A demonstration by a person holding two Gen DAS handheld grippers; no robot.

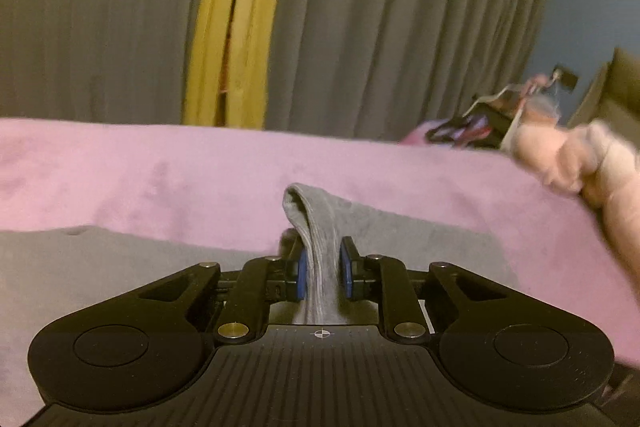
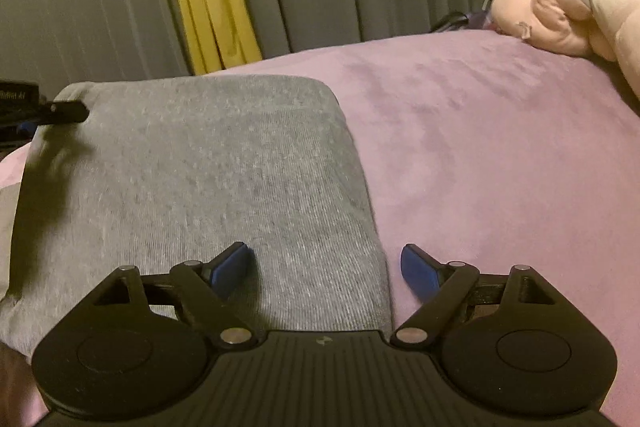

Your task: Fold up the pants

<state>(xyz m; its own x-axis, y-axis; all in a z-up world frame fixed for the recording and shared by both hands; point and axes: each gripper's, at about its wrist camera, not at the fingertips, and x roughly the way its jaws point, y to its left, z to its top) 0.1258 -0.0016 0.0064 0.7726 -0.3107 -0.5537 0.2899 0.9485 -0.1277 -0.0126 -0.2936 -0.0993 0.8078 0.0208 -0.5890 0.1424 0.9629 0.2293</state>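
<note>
The grey pants lie folded flat on the pink blanket. In the left wrist view, my left gripper is shut on a raised fold of the grey pants, pinched upright between its blue pads. In the right wrist view, my right gripper stands open over the near right edge of the pants, one blue fingertip above the grey cloth and the other above the pink blanket, nothing between them. The left gripper's black finger shows at the pants' far left corner.
Grey curtains with a yellow strip hang behind the bed. A pale pink plush toy lies at the far right of the blanket, with dark clutter beside it.
</note>
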